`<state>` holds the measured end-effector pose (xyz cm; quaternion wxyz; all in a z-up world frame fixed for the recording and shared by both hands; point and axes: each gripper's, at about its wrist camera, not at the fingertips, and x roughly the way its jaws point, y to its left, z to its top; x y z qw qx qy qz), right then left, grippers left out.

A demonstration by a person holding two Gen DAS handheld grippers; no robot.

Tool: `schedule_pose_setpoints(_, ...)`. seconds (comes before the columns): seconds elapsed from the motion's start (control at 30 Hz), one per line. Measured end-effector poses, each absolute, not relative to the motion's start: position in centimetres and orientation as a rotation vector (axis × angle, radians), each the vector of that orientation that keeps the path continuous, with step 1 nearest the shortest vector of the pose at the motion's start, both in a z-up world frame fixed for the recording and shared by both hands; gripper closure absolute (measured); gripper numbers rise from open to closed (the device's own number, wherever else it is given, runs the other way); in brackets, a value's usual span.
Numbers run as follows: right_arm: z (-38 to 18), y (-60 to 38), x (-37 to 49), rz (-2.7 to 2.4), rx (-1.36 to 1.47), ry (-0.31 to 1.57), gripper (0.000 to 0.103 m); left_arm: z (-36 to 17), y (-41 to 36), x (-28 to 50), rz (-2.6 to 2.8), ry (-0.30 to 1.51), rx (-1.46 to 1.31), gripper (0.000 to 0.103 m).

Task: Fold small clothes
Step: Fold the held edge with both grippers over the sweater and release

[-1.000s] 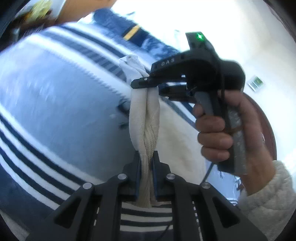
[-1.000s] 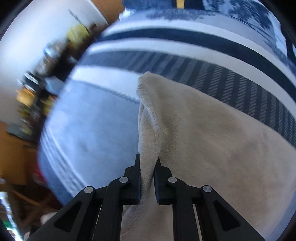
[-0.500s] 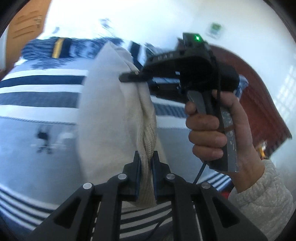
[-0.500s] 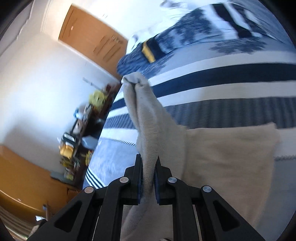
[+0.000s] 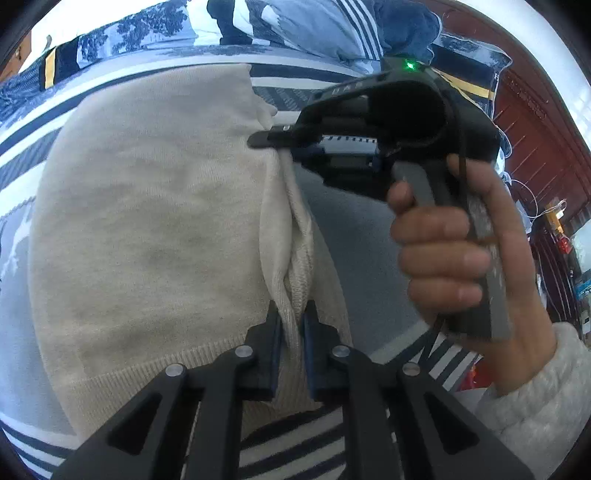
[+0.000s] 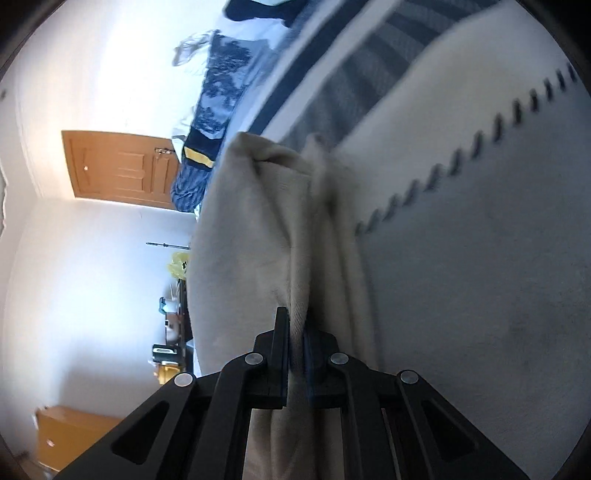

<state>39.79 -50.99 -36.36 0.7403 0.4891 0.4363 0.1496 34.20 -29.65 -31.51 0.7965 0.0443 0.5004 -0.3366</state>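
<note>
Both grippers are on the cream knitted garment [image 5: 147, 229] right now, and it's up off the bed! The left gripper [image 5: 292, 325] has its jaws clamped on a bunched ribbed edge close to the camera; the right gripper [image 5: 266, 139] has its jaws pinched together on the same edge further along, where it gathers into a ridge. From the right wrist view, the right gripper [image 6: 295, 347] bites a thick fold of the garment [image 6: 251, 236], and the cloth runs away from the jaws in several layers.

Where does the fold stand? I'd call it mid-fold: the garment hangs between the two grips with its broad body spread out to the left in the left wrist view, and at least one doubled layer shows along the held edge. It isn't laid flat or squared up yet, so lowering it onto the bed, smoothing and probably another fold are left, by my reading. Whether other small clothes wait their turn, I can't say for sure; there is a heap of dark and striped fabric [image 5: 306, 26] at the head of the bed.

The surface is a bed with a striped cover [image 6: 480, 258], pale grey-blue with navy and white bands and a dashed stitch line. Around it: white walls, a wooden door [image 6: 122, 166] and cluttered shelves [image 6: 170, 332] in the right wrist view, and a dark red wooden headboard [image 5: 532, 122] off to the right in the left wrist view
</note>
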Motion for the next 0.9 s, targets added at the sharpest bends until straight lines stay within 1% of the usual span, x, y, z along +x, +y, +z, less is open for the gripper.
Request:
schedule_pose_setpoints(0.17, -32.8, -51.2, 39.2, 0.368, 0.988, 0.904, 0.096, -30.2, -30.1, 32.8, -0.744, 1.042, 0.082, 0.093)
schedule_pose_setpoints(0.3, -34.9, -51.5, 40.0, 0.342, 0.968, 0.954, 0.096, -32.8, -30.8, 34.0, -0.699, 1.090, 0.103, 0.092)
schedule_pose_setpoints(0.33, -35.2, -51.4, 40.3, 0.326, 0.934, 0.973, 0.093, -33.1, -30.5, 34.5, -0.698, 1.101, 0.078, 0.091)
schedule_pose_setpoints(0.4, -35.9, -51.9, 40.5, 0.323, 0.961, 1.004, 0.092, -32.5, -30.0, 34.8, -0.722, 1.112, 0.020, 0.083)
schedule_pose_setpoints(0.43, -35.5, -52.0, 40.2, 0.332, 0.966, 0.998, 0.089, -32.0, -29.8, 34.7, -0.747, 1.116, 0.001, 0.075)
schedule_pose_setpoints(0.47, -34.7, -52.0, 39.7, 0.330, 0.933, 0.987, 0.084, -31.6, -29.7, 34.5, -0.776, 1.123, -0.007, 0.073)
schedule_pose_setpoints(0.53, -33.5, -52.2, 38.7, 0.329, 0.871, 0.970, 0.046, -30.7, -29.3, 34.0, -0.825, 1.130, -0.028, 0.072)
schedule_pose_setpoints(0.57, -32.9, -52.3, 38.0, 0.334, 0.863, 0.956, 0.044, -30.1, -28.8, 33.8, -0.845, 1.124, -0.046, 0.069)
schedule_pose_setpoints(0.6, -32.2, -52.1, 37.2, 0.356, 0.861, 0.942, 0.044, -29.5, -28.3, 33.8, -0.847, 1.114, -0.061, 0.067)
schedule_pose_setpoints(0.67, -31.2, -51.7, 35.5, 0.383, 0.835, 0.936, 0.044, -28.6, -26.7, 34.3, -0.802, 1.084, -0.093, 0.056)
schedule_pose_setpoints(0.77, -29.9, -50.3, 33.3, 0.358, 0.762, 0.943, 0.044, -28.3, -23.9, 35.2, -0.675, 1.072, -0.124, 0.048)
schedule_pose_setpoints(0.9, -31.0, -48.5, 31.6, 0.264, 0.775, 1.022, 0.044, -29.4, -19.7, 36.5, -0.468, 1.085, -0.104, 0.047)
